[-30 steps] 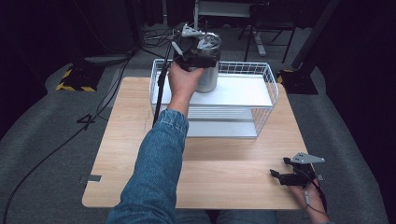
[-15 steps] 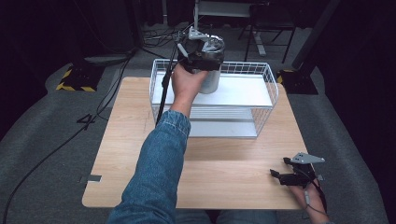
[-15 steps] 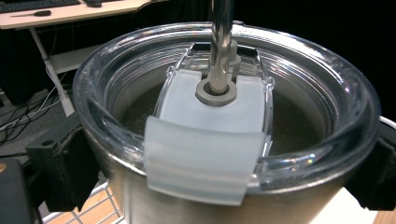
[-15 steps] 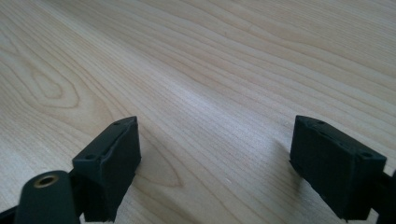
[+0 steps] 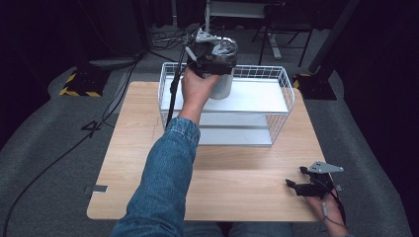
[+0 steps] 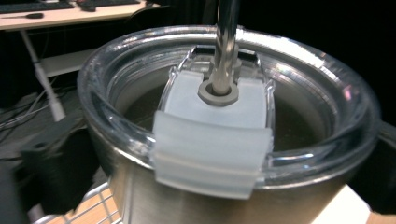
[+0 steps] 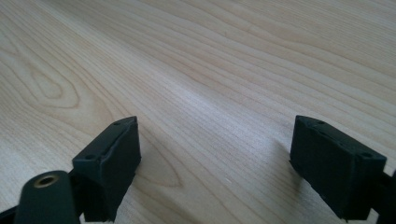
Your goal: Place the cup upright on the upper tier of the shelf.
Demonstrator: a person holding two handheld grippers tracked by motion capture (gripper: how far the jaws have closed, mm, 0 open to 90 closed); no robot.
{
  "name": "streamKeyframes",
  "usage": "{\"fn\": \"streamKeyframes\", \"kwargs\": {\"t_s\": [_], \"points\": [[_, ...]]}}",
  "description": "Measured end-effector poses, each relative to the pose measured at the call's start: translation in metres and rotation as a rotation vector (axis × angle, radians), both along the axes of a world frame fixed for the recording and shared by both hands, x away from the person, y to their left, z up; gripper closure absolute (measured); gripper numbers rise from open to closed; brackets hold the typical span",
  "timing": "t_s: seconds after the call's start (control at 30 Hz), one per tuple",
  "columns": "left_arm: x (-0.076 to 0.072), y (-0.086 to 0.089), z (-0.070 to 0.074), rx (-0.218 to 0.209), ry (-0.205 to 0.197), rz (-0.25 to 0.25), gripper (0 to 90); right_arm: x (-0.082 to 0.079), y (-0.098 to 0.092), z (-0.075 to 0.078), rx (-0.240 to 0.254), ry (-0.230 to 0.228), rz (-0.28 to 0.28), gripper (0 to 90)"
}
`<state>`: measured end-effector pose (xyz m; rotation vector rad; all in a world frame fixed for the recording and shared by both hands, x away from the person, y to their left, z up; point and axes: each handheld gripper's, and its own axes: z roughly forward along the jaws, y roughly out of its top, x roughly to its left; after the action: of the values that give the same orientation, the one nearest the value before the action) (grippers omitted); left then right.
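Left tool point(image 5: 213, 55) clamped on steel tumbler point(image 5: 222, 69), raised slightly higher than half a second ago, above the shelf of the wire basket point(image 5: 276, 106). Right tool point(image 5: 300, 187) unmoved, jaws spread, resting on the desk point(image 5: 237, 168).

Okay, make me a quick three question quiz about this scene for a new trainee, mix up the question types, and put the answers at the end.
1. True or false: the left gripper has its jaws on either side of the steel tumbler.
2. Where does the tumbler stand? A) on the bare wooden table B) on the white shelf inside the wire basket C) on the floor
3. Fill in: the right gripper has its jaws ____ above the table, with nothing between them.

Key
1. True; the left gripper view shows a jaw at each side of the tumbler, below its clear lid.
2. B
3. open
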<state>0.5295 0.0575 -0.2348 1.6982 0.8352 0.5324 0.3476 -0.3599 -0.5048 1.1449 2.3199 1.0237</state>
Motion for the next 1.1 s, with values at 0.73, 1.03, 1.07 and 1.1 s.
{"fn": "streamKeyframes", "kwargs": {"t_s": [0.73, 1.03, 1.07, 1.1], "points": [[-0.051, 0.028, 0.009, -0.004, -0.088, -0.043, 0.0, 0.000, 0.000, 0.000, -0.003, -0.001, 0.007, 15.7], [-0.097, 0.037, 0.016, -0.008, -0.128, -0.117, 0.0, 0.000, 0.000, 0.000, -0.003, 0.000, 0.008, 15.6], [-0.097, 0.037, 0.016, -0.008, -0.128, -0.117, 0.0, 0.000, 0.000, 0.000, -0.005, 0.000, 0.010, 15.5], [-0.108, 0.040, 0.016, -0.007, -0.133, -0.130, 0.0, 0.000, 0.000, 0.000, -0.004, 0.000, 0.010, 15.5]]}}
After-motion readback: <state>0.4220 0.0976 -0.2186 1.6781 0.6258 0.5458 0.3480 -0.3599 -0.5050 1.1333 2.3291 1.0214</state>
